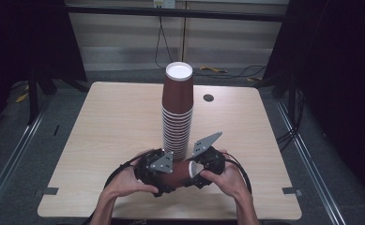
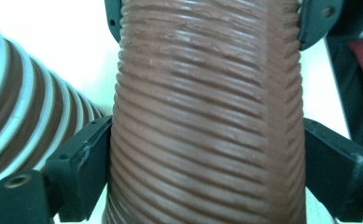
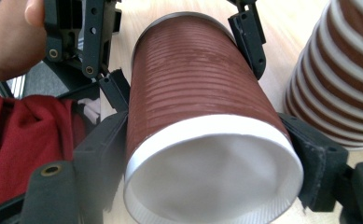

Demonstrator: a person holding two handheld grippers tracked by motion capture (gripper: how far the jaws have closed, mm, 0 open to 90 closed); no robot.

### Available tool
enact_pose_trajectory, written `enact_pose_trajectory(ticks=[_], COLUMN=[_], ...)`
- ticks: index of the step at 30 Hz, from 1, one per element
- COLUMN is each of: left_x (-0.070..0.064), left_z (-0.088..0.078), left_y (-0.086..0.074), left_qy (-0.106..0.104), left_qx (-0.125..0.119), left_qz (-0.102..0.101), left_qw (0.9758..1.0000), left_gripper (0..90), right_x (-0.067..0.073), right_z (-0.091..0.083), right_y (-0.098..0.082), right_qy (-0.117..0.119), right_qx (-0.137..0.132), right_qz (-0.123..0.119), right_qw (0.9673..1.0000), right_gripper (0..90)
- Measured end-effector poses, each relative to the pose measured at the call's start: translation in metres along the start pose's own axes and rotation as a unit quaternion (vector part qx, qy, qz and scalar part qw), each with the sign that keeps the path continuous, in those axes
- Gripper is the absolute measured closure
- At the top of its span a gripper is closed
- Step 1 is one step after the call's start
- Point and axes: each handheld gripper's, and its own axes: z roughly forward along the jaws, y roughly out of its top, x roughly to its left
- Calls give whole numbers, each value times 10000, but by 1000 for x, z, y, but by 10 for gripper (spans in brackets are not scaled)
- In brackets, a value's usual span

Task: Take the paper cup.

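Note:
A brown ribbed paper cup (image 1: 182,171) lies on its side just above the wooden table (image 1: 114,126), held between both hands. My left gripper (image 1: 172,177) grips its closed bottom end, with a black jaw against each side of the ribbed wall (image 2: 207,116). From the other side my right gripper (image 1: 192,170) grips the cup near its white rim (image 3: 207,126), the open mouth facing that camera. The left gripper (image 3: 184,60) clasps the cup's far end in the right gripper view. Right behind stands a tall stack of upside-down brown cups (image 1: 177,117).
The stack (image 3: 338,79) is very close to the held cup, and its white-rimmed cups (image 2: 16,116) show left of the left jaw. A small dark hole (image 1: 208,97) sits in the table behind the stack. Red clothing (image 3: 25,144) lies below the table edge.

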Motion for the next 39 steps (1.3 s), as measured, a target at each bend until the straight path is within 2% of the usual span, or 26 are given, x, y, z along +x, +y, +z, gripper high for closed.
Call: enact_pose_trajectory(ticks=[1, 4, 6, 7, 11, 15, 18, 19, 21, 24, 27, 29, 31, 32, 33, 34, 35, 36, 37, 38, 39], left_x=[1, 2, 3, 1, 3, 3, 6, 6, 6, 5, 4, 2, 2, 4, 5, 6, 6, 6, 7, 7, 7], left_z=[-1, -1, -1, -1, -3, -5, -11, -12, -14, -17, -22, -24, -25, -27, -28, -30, -31, -31, -34, -36, -37], left_y=[0, -1, -1, -3, -5, -5, -5, -5, -6, -6, -6, -5, -5, -7, -9, -10, -12, -12, -13, -13, -14], left_qy=[44, 47, -5, -7, -51, 21, -34, 30, -24, 53, 252, 371, 384, 521, 562, 569, 577, 577, 661, 680, 709], left_qx=[18, -39, -37, -241, -362, -468, -770, -849, -920, -1005, -1223, -1428, -1479, -1518, -1591, -1708, -1788, -1788, -1881, -1949, -1974], left_qz=[55, 24, 47, -83, -120, -165, -284, -272, -305, -299, -480, -533, -553, -634, -683, -805, -894, -894, -956, -988, -990], left_qw=[10000, 10000, 10000, 9997, 9993, 9988, 9966, 9960, 9953, 9945, 9910, 9876, 9867, 9850, 9833, 9804, 9781, 9781, 9752, 9735, 9727], left_gripper=[115, 114, 114, 114, 114, 112, 131, 143, 147, 158, 157, 155, 158, 155, 157, 153, 155, 155, 154, 154, 155], right_x=[0, 0, 0, 1, 2, 2, 1, 1, 1, 1, 0, -2, -2, -3, -3, -3, -5, -5, -6, -7, -8], right_z=[-1, -1, -1, -2, -2, -4, -3, -3, -4, -6, -5, -5, -5, -5, -6, -6, -7, -7, -7, -7, -7], right_y=[0, 0, 0, 0, -1, -1, -2, -2, -2, -2, -4, -6, -6, -7, -7, -8, -9, -10, -11, -12, -13], right_qy=[7, -21, -42, -46, -62, -115, -175, -184, -206, -204, -191, -168, -193, -171, -207, -191, -106, -158, -138, -127, -166], right_qx=[-18, -40, -42, -56, -93, -156, -105, -90, -153, -168, -174, -270, -332, -324, -340, -375, -354, -407, -451, -449, -491], right_qz=[20, 12, 7, 6, -9, -60, -34, -43, -47, -26, 26, 75, 90, 96, 92, 116, 131, 126, 162, 152, 173], right_qw=[10000, 10000, 10000, 10000, 9999, 9998, 9998, 9998, 9997, 9996, 9997, 9995, 9992, 9993, 9992, 9990, 9992, 9990, 9988, 9988, 9985], right_gripper=[228, 227, 227, 227, 228, 227, 227, 227, 227, 226, 225, 224, 224, 224, 224, 224, 224, 224, 224, 224, 224])
